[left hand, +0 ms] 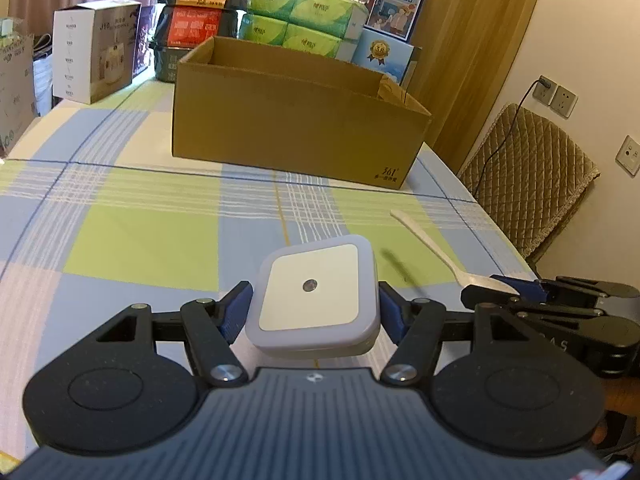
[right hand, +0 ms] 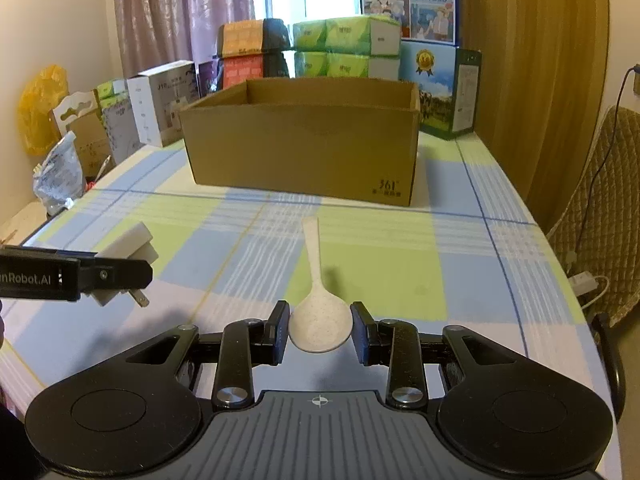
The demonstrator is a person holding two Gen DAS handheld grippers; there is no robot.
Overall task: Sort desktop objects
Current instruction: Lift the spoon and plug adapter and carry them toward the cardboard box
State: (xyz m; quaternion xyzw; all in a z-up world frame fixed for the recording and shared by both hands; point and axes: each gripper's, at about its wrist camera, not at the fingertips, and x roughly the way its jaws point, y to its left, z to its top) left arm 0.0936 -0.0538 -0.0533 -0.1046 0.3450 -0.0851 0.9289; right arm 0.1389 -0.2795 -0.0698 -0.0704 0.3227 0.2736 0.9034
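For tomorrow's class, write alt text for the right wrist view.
The right gripper brackets a white spoon's bowl on a checked tablecloth, an open cardboard box behind. At left, the other gripper holds a night light.

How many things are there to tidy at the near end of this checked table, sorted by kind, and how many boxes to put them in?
Square white plug-in night light, in the left gripper: 1
White plastic spoon, between the right gripper fingers: 1
Open brown cardboard box: 1
Total: 3
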